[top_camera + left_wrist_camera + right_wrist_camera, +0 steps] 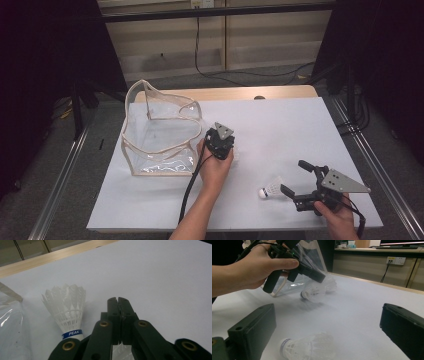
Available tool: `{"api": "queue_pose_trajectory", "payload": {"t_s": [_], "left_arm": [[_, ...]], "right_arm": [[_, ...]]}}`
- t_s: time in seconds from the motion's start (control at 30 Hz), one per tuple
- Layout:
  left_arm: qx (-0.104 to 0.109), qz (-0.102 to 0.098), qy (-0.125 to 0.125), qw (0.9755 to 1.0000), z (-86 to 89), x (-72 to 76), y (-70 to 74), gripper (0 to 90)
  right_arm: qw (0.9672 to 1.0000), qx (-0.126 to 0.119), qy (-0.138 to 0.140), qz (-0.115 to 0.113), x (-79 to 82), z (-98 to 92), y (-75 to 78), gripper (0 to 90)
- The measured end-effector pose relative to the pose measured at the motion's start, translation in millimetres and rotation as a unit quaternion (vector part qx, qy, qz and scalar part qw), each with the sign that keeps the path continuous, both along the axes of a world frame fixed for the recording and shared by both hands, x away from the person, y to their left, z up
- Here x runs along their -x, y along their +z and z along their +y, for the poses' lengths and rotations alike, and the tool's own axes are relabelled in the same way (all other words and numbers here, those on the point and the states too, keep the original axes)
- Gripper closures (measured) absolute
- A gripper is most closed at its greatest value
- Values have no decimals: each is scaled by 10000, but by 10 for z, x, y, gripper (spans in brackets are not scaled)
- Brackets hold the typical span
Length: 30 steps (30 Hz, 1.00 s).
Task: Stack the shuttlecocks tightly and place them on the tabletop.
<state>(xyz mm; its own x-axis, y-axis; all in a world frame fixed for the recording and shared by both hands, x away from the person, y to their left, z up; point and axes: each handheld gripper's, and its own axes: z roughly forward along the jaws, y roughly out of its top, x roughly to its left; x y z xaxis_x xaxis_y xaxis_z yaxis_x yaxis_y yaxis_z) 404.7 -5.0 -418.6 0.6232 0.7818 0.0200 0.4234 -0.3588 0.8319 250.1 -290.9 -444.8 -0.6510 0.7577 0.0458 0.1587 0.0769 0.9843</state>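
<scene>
Three shuttlecocks lie on the white worktop. One rests beside the clear bag; another is pinched in the left gripper, fingers closed. The third lies between the right gripper's wide fingers.

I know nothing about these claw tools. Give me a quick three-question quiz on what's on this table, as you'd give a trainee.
1. True or false: the right claw is shut on the front shuttlecock.
2. In the high view, what stands just left of the left claw? A) a clear bag B) a cardboard box C) a metal bowl
3. Fill in: the blue band on the banded shuttlecock reads ____.
Key: 1 false, its jaws stand open and the front shuttlecock lies on the table; 2 A, the clear bag; 3 PEAK.
</scene>
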Motion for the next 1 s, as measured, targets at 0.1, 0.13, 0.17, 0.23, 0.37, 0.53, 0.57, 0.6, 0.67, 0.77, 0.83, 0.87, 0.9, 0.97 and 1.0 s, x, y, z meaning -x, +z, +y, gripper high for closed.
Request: {"api": "queue_pose_trajectory", "payload": {"t_s": [0.1,0.13,0.17,0.23,0.37,0.53,0.57,0.6,0.67,0.77,0.83,0.87,0.9,0.97,1.0], "left_arm": [[45,38,21,10000,12,-19,0,892],[74,48,21,10000,14,-23,-1,892],[101,52,23,9999,19,-31,-4,892],[147,51,25,9999,26,-45,-11,889],[220,74,72,9997,23,-59,-21,890],[232,32,41,9997,0,-58,-34,875],[209,12,16,9998,-2,-60,-34,874],[220,13,6,9998,-8,-58,-36,871],[253,20,2,9997,-22,-54,-47,859],[237,21,-12,9997,-21,-56,-51,854],[267,21,-7,9996,-21,-55,-50,846],[264,22,-8,9996,-20,-54,-49,842],[256,28,-11,9997,-19,-53,-49,840],[238,22,-8,9997,-13,-51,-46,833],[243,29,-28,9997,-10,-51,-46,828]], "right_arm": [[10000,0,6,13,0,4,-2,1],[10000,6,2,23,-2,4,-4,1],[10000,6,2,23,-2,4,-4,1],[10000,9,-3,23,-5,3,-5,1],[10000,2,7,24,-7,5,-7,1],[10000,8,10,37,-7,6,-8,1],[10000,6,15,24,-7,5,-7,1],[10000,16,6,25,-5,3,-5,1],[10000,13,13,26,-3,1,-3,1],[10000,-1,9,21,-3,-3,-3,1],[10000,7,6,20,-2,-5,-3,1],[10000,2,10,21,-3,-4,-3,1],[10000,3,12,20,-3,-4,-3,1],[10000,0,12,21,-4,-3,-3,1],[10000,3,13,16,-5,-3,-4,1]]}}
